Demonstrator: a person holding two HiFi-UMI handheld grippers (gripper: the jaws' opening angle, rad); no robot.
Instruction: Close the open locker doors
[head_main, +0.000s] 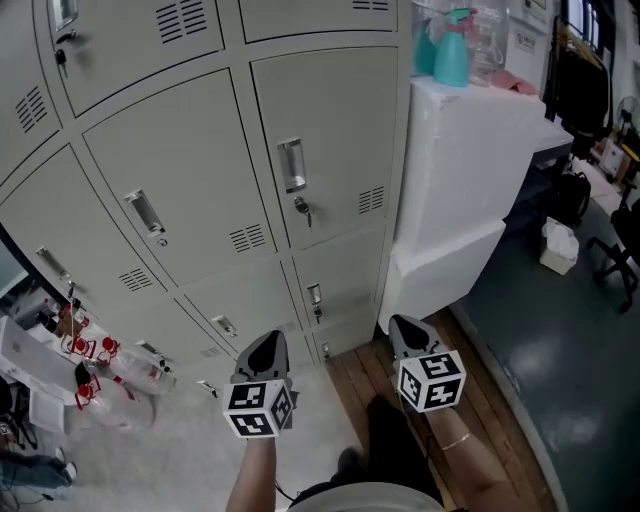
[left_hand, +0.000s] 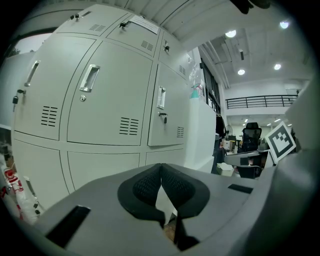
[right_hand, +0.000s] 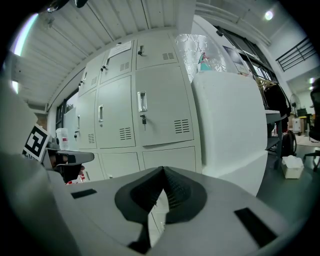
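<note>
The grey locker bank (head_main: 200, 150) is seen ahead, every visible door lying flush (keys (head_main: 303, 211) hang in some locks). A white cabinet (head_main: 460, 170) is set just beside its right end. Below, the left gripper (head_main: 267, 350) and right gripper (head_main: 404, 330) are held apart, each with jaws pressed together on nothing

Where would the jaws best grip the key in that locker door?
The key sticks out of the door just under the handle, so probably pinch its exposed head, coming straight at the door's front.
</note>
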